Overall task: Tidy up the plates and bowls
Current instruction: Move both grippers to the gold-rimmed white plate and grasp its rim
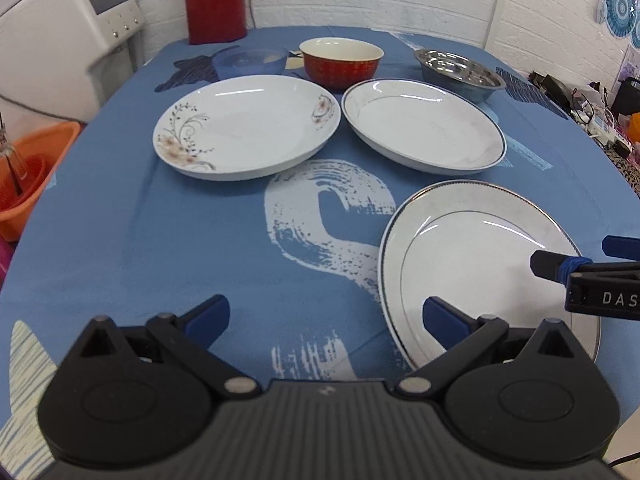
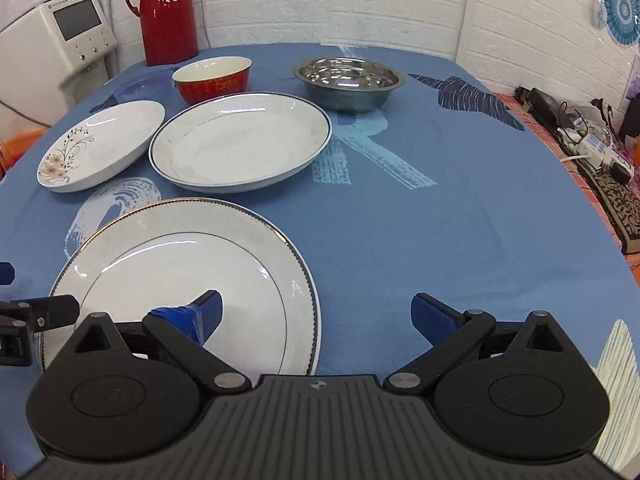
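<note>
Your setting reads as a home dining corner: table under a blue printed cloth [image 2: 420,220], red thermos jug [image 2: 168,12], white brick-pattern wall [image 2: 340,0], a white appliance with a screen [image 2: 60,52], orange plastic basin [image 1: 28,184] beside it.

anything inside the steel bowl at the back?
The steel bowl looks empty: only shiny reflections show on its inner wall and floor. Its near inner wall is hidden by the rim. Nothing is stacked on it.
</note>
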{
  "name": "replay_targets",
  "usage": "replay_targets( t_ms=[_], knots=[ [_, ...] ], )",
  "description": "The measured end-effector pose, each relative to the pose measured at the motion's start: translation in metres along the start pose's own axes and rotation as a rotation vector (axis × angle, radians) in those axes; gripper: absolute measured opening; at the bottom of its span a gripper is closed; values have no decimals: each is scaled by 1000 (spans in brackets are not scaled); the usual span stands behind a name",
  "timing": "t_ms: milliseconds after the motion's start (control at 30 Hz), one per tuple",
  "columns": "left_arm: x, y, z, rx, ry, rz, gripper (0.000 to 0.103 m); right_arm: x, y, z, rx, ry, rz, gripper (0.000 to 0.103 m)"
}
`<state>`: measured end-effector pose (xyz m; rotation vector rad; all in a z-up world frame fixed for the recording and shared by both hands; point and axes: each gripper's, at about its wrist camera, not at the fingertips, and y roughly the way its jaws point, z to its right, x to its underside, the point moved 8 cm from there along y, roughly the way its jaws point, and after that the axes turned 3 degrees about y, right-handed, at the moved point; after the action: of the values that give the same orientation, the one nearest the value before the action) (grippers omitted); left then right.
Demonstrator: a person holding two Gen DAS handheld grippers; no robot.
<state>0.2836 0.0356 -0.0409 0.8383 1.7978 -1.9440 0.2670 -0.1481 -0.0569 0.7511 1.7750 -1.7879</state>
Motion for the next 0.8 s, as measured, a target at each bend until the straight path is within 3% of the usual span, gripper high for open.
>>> replay_targets(
  t_ms=[100,200,300,433,533,600,633,667,700,800],
  knots=[
    [-1,9,4,18,7,-8,102,6,8,-6,-31,-7,-24,89],
    [0,16,9,44,12,-31,102,7,11,-1,-73,68,-44,91],
    [2,19,14,35,32,-30,101,10,9,-1,-97,21,-5,90],
    [2,19,18,41,41,-16,100,10,6,-2,-109,3,-16,90],
    [3,17,21,47,43,-3,95,12,4,-10,-166,-57,-6,87],
    [2,12,26,69,53,18,80,12,2,-14,-195,-79,11,81],
    [1,10,29,77,65,29,65,11,1,-15,-210,-88,19,71],
    [0,7,33,97,75,34,45,9,0,-16,-228,-94,30,46],
    [0,6,38,127,76,32,37,6,-2,-15,-224,-94,34,39],
    [-1,6,40,117,79,37,34,3,-2,-8,-231,-93,2,27]
  ],
)
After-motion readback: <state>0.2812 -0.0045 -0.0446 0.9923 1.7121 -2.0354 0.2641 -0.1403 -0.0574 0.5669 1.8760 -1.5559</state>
